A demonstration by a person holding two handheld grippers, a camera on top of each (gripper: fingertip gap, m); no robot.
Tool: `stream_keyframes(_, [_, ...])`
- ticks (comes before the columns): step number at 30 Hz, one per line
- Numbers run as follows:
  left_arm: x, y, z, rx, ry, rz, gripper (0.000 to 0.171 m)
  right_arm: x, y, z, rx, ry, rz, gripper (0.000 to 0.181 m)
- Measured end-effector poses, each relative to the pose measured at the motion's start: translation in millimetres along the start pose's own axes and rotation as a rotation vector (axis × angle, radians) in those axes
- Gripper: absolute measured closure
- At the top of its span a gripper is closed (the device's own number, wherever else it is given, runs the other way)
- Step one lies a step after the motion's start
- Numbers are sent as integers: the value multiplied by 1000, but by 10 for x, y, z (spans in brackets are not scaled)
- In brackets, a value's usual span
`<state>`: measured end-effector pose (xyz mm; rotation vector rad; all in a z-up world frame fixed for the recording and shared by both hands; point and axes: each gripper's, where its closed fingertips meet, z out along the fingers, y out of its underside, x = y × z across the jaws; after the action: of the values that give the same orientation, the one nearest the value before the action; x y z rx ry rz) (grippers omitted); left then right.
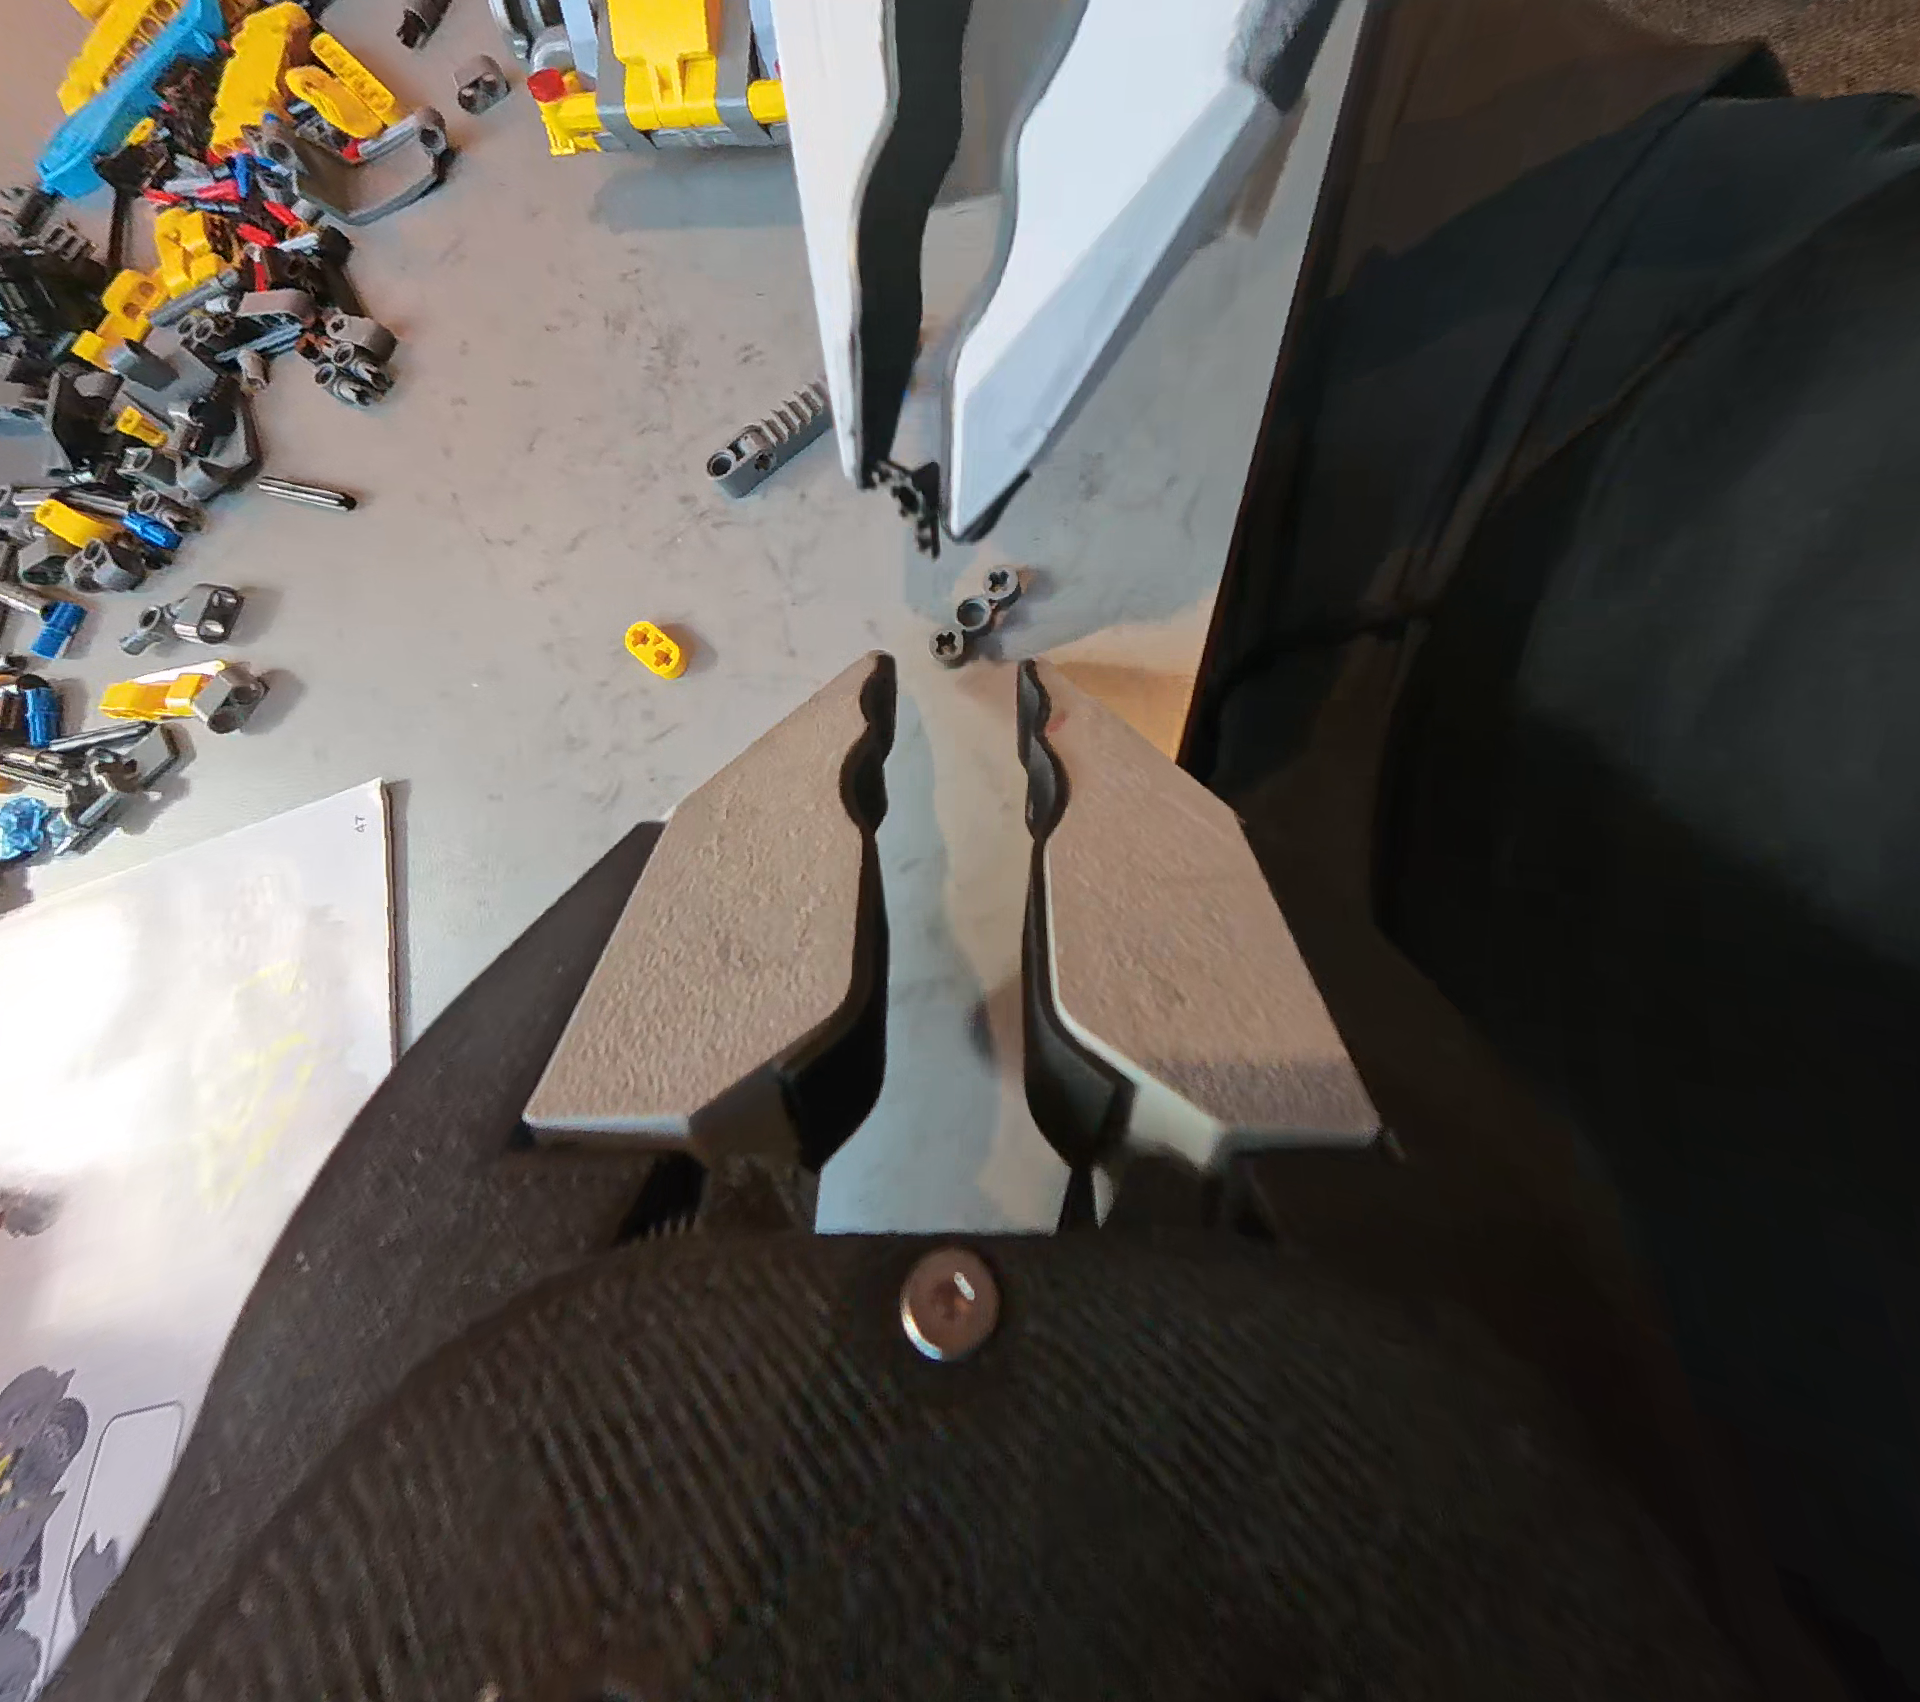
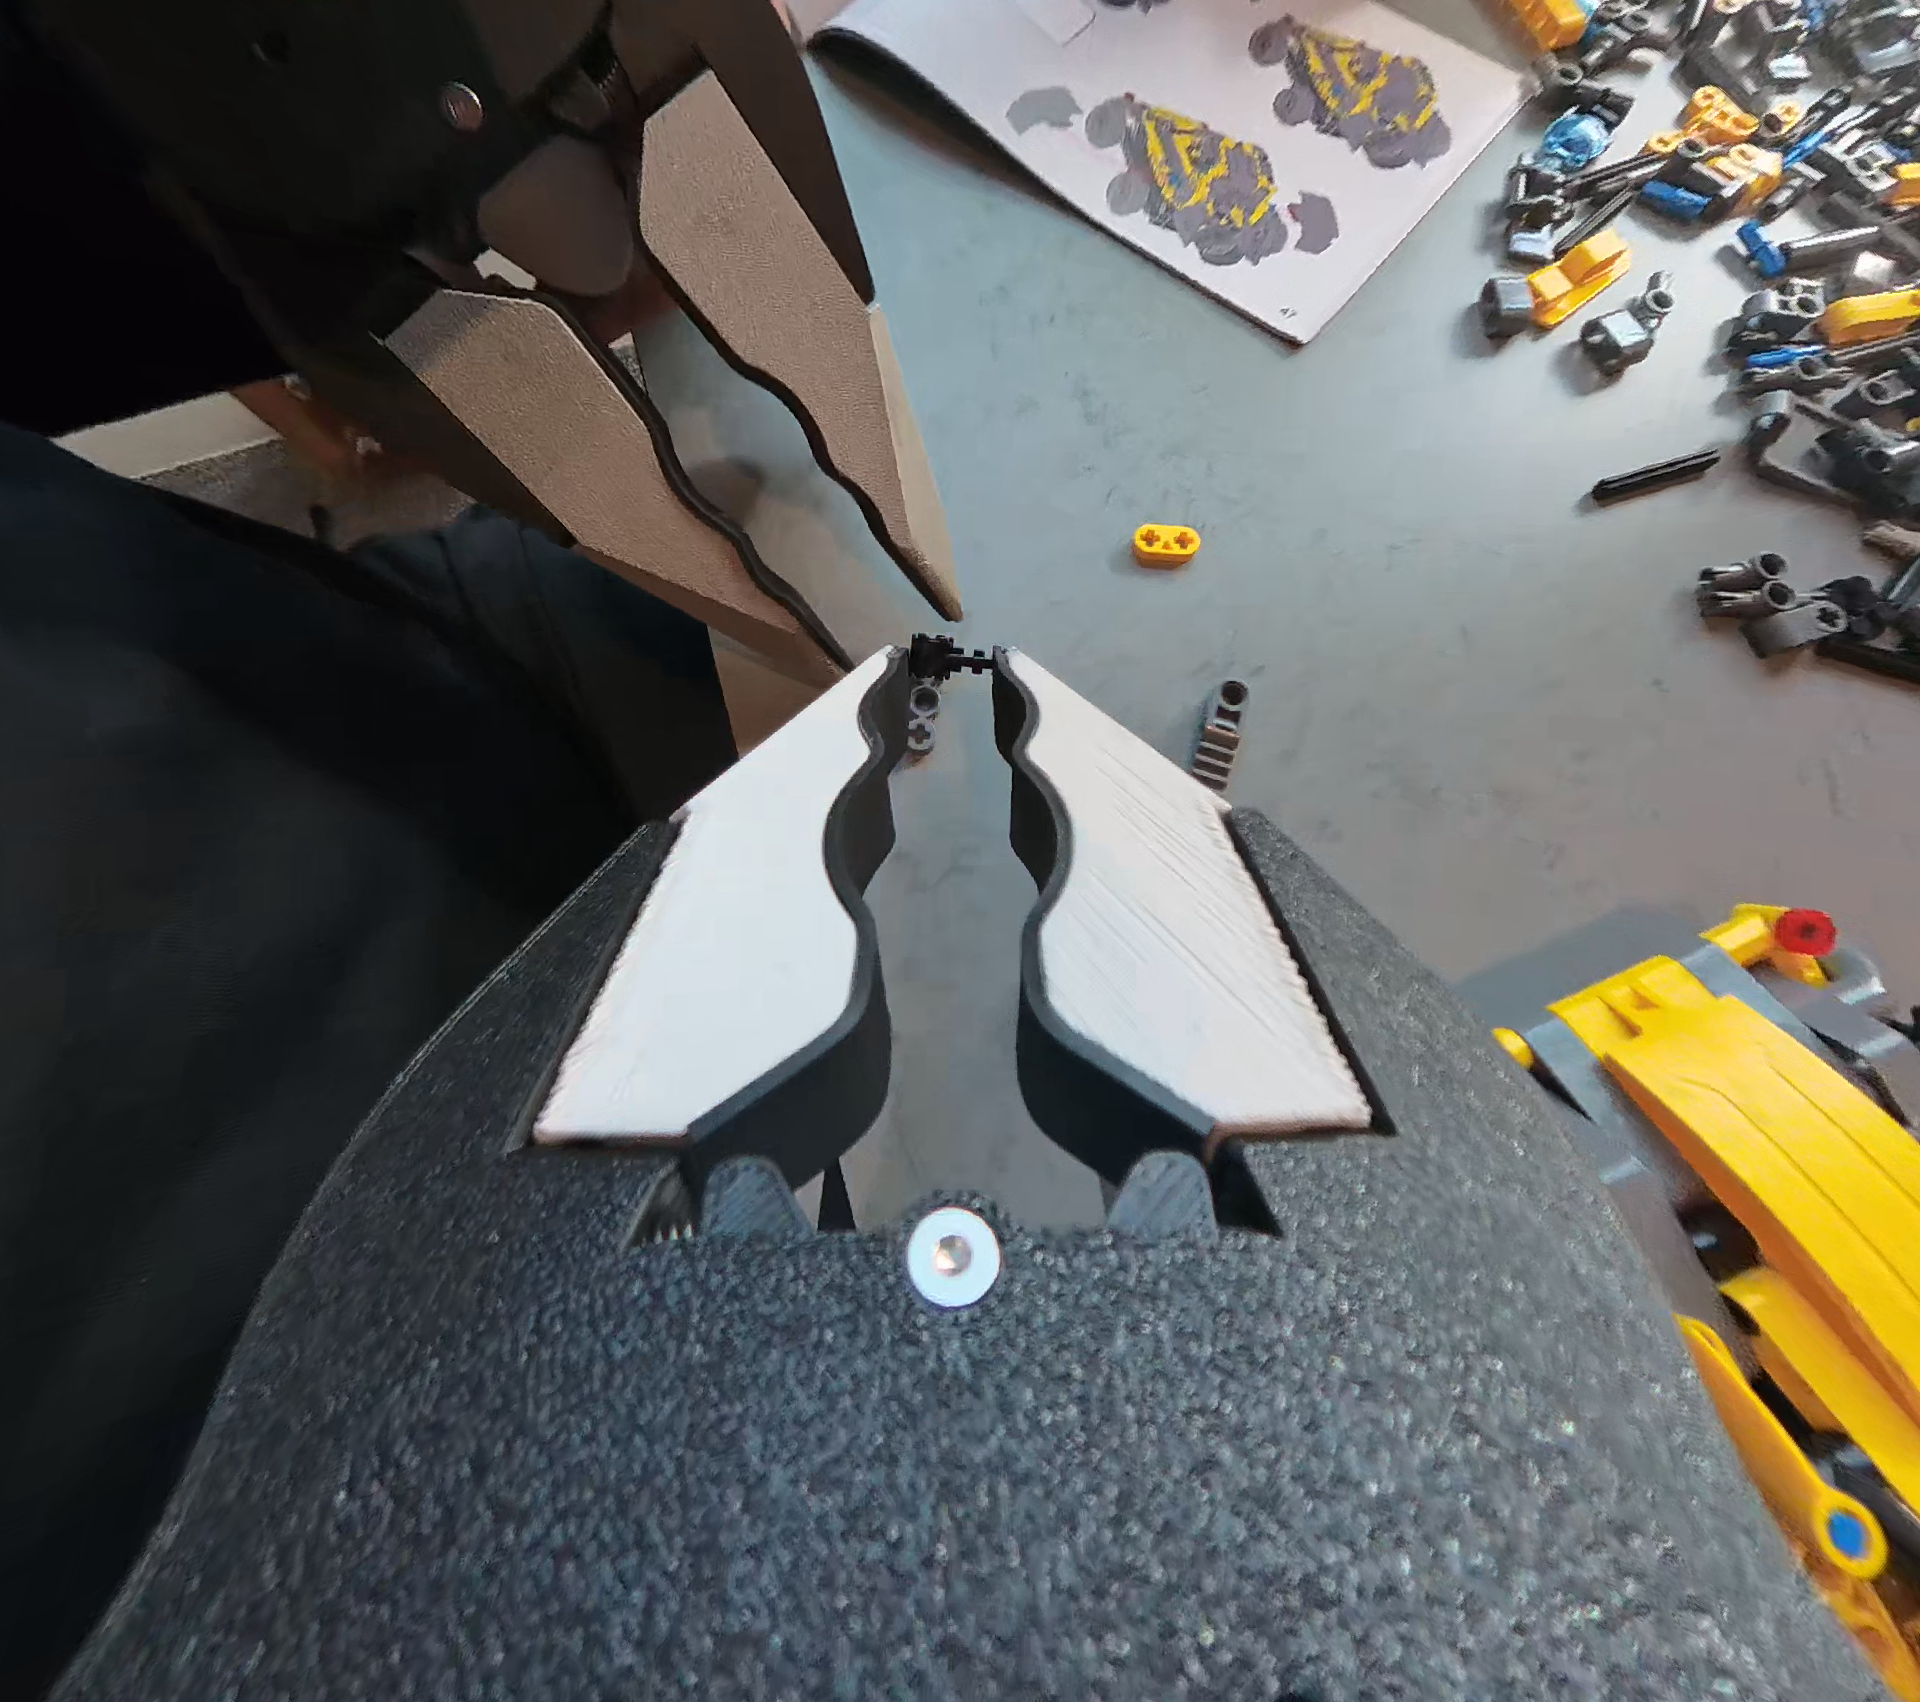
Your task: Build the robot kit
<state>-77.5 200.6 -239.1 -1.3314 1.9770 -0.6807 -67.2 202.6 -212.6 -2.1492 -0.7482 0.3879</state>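
Fingertips of our right gripper (image 2: 948, 663) pinch a tiny black connector piece (image 2: 940, 658) just above the grey tabletop (image 2: 1299, 717). We hold our left gripper (image 1: 956, 665) spread and empty, just short of a small dark grey three-hole beam (image 1: 975, 612). We judge both pieces light, rigid and slippery, best taken across their flat sides.

We cannot make out the shape of the tiny black piece (image 2: 943, 660) at the right gripper (image 2: 945, 665) tips. The instruction booklet (image 1: 197, 1018) runs off the picture's left edge, its printed drawings blurred.
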Motion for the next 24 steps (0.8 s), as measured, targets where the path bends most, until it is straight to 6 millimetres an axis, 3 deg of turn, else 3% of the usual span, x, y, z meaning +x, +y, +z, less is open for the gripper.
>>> stream_keyframes(10, [157,-86,70,20,70,-36,161,16,32,12,-16,-8,17,166])
stream_keyframes(24, [155,-102,88,14,69,-44,160,32,36,-42,-6,5,23,166])
